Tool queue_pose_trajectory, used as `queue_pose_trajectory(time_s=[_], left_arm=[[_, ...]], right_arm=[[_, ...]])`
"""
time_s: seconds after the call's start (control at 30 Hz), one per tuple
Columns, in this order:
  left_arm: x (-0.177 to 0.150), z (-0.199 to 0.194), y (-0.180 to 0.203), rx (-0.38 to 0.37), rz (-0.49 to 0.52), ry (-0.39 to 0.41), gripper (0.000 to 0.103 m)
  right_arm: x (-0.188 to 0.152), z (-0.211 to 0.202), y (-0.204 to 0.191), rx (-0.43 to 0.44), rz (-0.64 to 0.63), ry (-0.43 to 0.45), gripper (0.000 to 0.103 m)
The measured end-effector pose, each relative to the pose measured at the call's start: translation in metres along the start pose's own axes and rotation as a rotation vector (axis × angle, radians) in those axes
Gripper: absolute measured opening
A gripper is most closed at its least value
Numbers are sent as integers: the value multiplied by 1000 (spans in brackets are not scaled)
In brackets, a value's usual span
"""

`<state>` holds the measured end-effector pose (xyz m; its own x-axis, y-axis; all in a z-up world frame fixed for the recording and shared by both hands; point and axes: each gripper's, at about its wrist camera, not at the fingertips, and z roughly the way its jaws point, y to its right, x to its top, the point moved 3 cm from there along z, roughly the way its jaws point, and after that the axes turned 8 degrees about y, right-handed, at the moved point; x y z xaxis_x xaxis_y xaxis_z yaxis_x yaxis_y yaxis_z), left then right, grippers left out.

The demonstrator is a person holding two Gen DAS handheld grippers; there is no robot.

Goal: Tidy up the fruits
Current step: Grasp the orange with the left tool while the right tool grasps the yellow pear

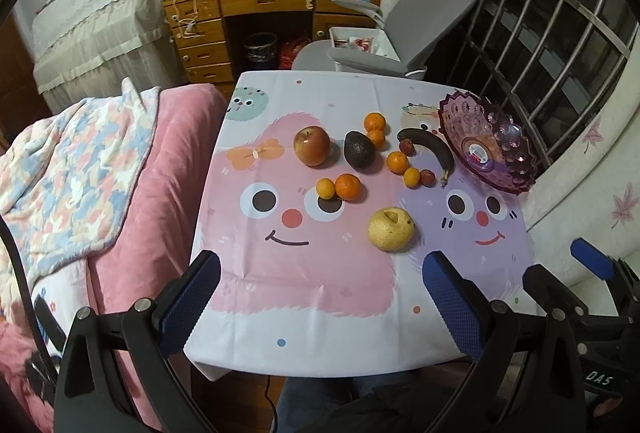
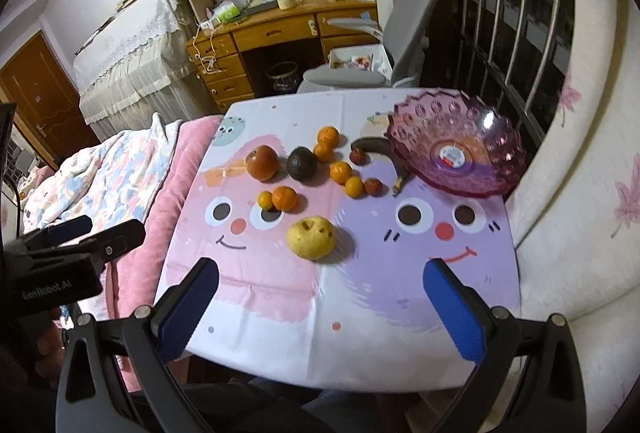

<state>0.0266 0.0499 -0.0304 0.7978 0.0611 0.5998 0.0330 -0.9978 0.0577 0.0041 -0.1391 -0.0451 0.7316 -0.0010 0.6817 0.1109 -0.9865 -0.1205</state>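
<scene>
**Fruit still loose, bowl empty, both grippers waiting at the near edge**

The left gripper [image 1: 320, 297] hangs above the near edge of the counter [image 1: 304, 349], jaws spread wide and holding nothing. From the left of the cartoon-print cloth, the fruit lies scattered: a red apple [image 1: 311, 146] touching nothing, then a dark avocado [image 1: 359, 149] just beside it. In front of those sit a small orange [image 1: 325, 188] and a larger one [image 1: 347, 186], touching. Behind the avocado two more oranges [image 1: 375, 129] sit as a pair, and another pair [image 1: 403, 168] lies nearer the bowl. A yellow pear [image 1: 391, 228] rests alone, nearest both grippers and so probably the easiest first pick. Further right a blackened banana [image 1: 430, 148] curves along the bowl's foot with two small reddish fruits [image 1: 407, 146] close by; what they are is too small to tell. The purple glass bowl [image 1: 464, 113] stands at the far right corner, empty, most likely the collecting place. The right gripper [image 2: 320, 297] hovers over the near edge too, jaws wide apart and empty, squared toward the pear.
</scene>
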Motion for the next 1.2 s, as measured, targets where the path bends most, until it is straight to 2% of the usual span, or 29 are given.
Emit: queue_pose_trajectory(time_s=[0.2, 0.37, 0.5, 0.63, 0.73, 0.9, 1.2], left_arm=[[18, 19, -7, -76, 116, -20, 101], [31, 46, -8, -123, 175, -79, 101], [41, 69, -5, -154, 214, -127, 101], [51, 91, -1, -141, 268, -162, 101], [58, 112, 1, -128, 302, -203, 101], [67, 152, 7, -120, 334, -261, 101], [60, 243, 31, -157, 389, -389, 101]], right_arm=[[-5, 10, -20, -22, -45, 53, 102], [-15, 20, -28, -52, -76, 57, 103], [-25, 33, -40, -64, -160, 50, 102], [-31, 47, -54, -39, -289, 73, 102], [-33, 62, -62, -43, -358, 61, 102], [-31, 89, -58, -25, -349, 47, 102], [-52, 163, -57, -2, -412, -63, 102]])
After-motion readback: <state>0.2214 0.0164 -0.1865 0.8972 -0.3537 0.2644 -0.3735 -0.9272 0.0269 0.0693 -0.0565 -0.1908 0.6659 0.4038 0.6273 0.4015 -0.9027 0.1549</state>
